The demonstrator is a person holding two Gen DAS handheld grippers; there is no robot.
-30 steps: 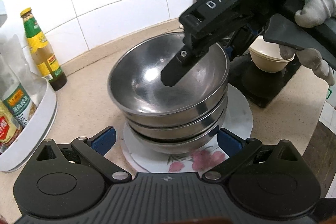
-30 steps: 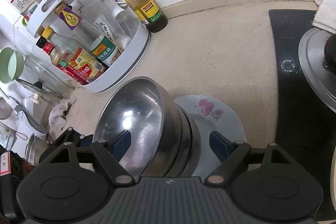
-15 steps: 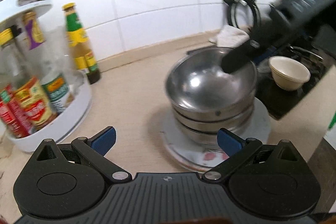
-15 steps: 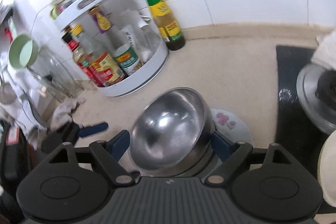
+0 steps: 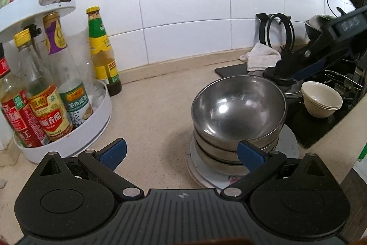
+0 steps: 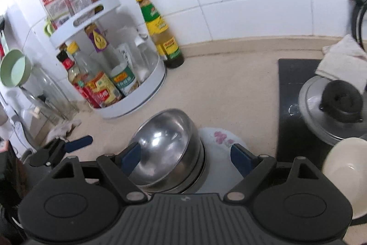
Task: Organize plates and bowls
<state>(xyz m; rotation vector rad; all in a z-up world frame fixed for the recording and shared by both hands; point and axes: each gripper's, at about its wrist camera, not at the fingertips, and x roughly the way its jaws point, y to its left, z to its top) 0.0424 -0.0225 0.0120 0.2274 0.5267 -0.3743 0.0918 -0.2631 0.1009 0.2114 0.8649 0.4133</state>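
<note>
Now both grippers hang clear of the steel bowls point(image 5: 238, 111)
Left gripper point(image 5: 181, 153) and right gripper point(image 6: 183, 157) gape empty above the stack on the flowered plate point(image 6: 220, 139)

The stacked bowls point(image 5: 238, 111) are plain silvery steel, on a white plate point(image 6: 220, 138) printed with pink flowers. The surface point(image 5: 160, 107) is speckled beige, the wall tiles point(image 5: 183, 4) white. The cream bowls point(image 5: 321, 100) sit on a black stovetop point(image 6: 289, 107). The sauce bottle point(image 5: 101, 49) has a gold cap and a green and yellow label. The fingers point(image 5: 113, 150) have blue pads on black arms.
</note>
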